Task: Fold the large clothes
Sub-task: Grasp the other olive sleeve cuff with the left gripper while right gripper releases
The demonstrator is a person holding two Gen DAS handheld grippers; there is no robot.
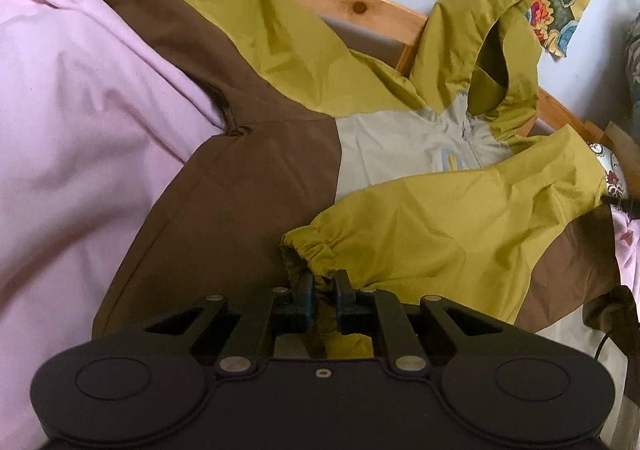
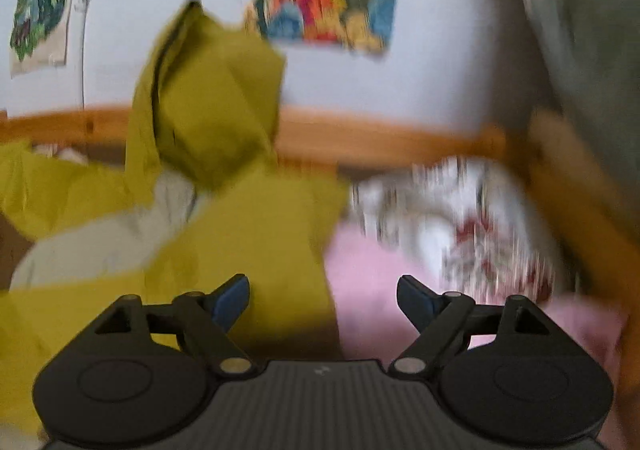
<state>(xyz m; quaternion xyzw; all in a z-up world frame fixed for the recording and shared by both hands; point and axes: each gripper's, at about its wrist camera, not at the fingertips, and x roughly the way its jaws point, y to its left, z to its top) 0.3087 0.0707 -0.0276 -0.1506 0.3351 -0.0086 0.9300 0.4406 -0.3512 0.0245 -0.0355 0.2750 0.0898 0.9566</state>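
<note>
The hooded jacket (image 1: 280, 154), in olive-yellow, brown and pale grey panels, lies spread face up on the pink bedsheet (image 1: 80, 130) of a bed with a wooden frame (image 1: 360, 6). Its hood (image 1: 476, 34) rests against the frame and the wall.

Status: folding is at an early stage.

- One sleeve (image 1: 440, 218) is folded inward across the chest. The left tool (image 1: 322, 284) is closed on the elastic cuff (image 1: 308, 250) of this sleeve; fabric sits between its jaws.
- The other sleeve (image 1: 168, 10) extends outward along the frame, not yet folded.
- The body is at full length; no crosswise fold is visible. The hood is not tucked in.
- The right tool (image 2: 323, 300) is open with nothing between its jaws, above the jacket edge and the bedsheet. This view is motion-blurred.

Remaining, by assessment: place the held cuff, fold the second sleeve, then fold the body.
</note>
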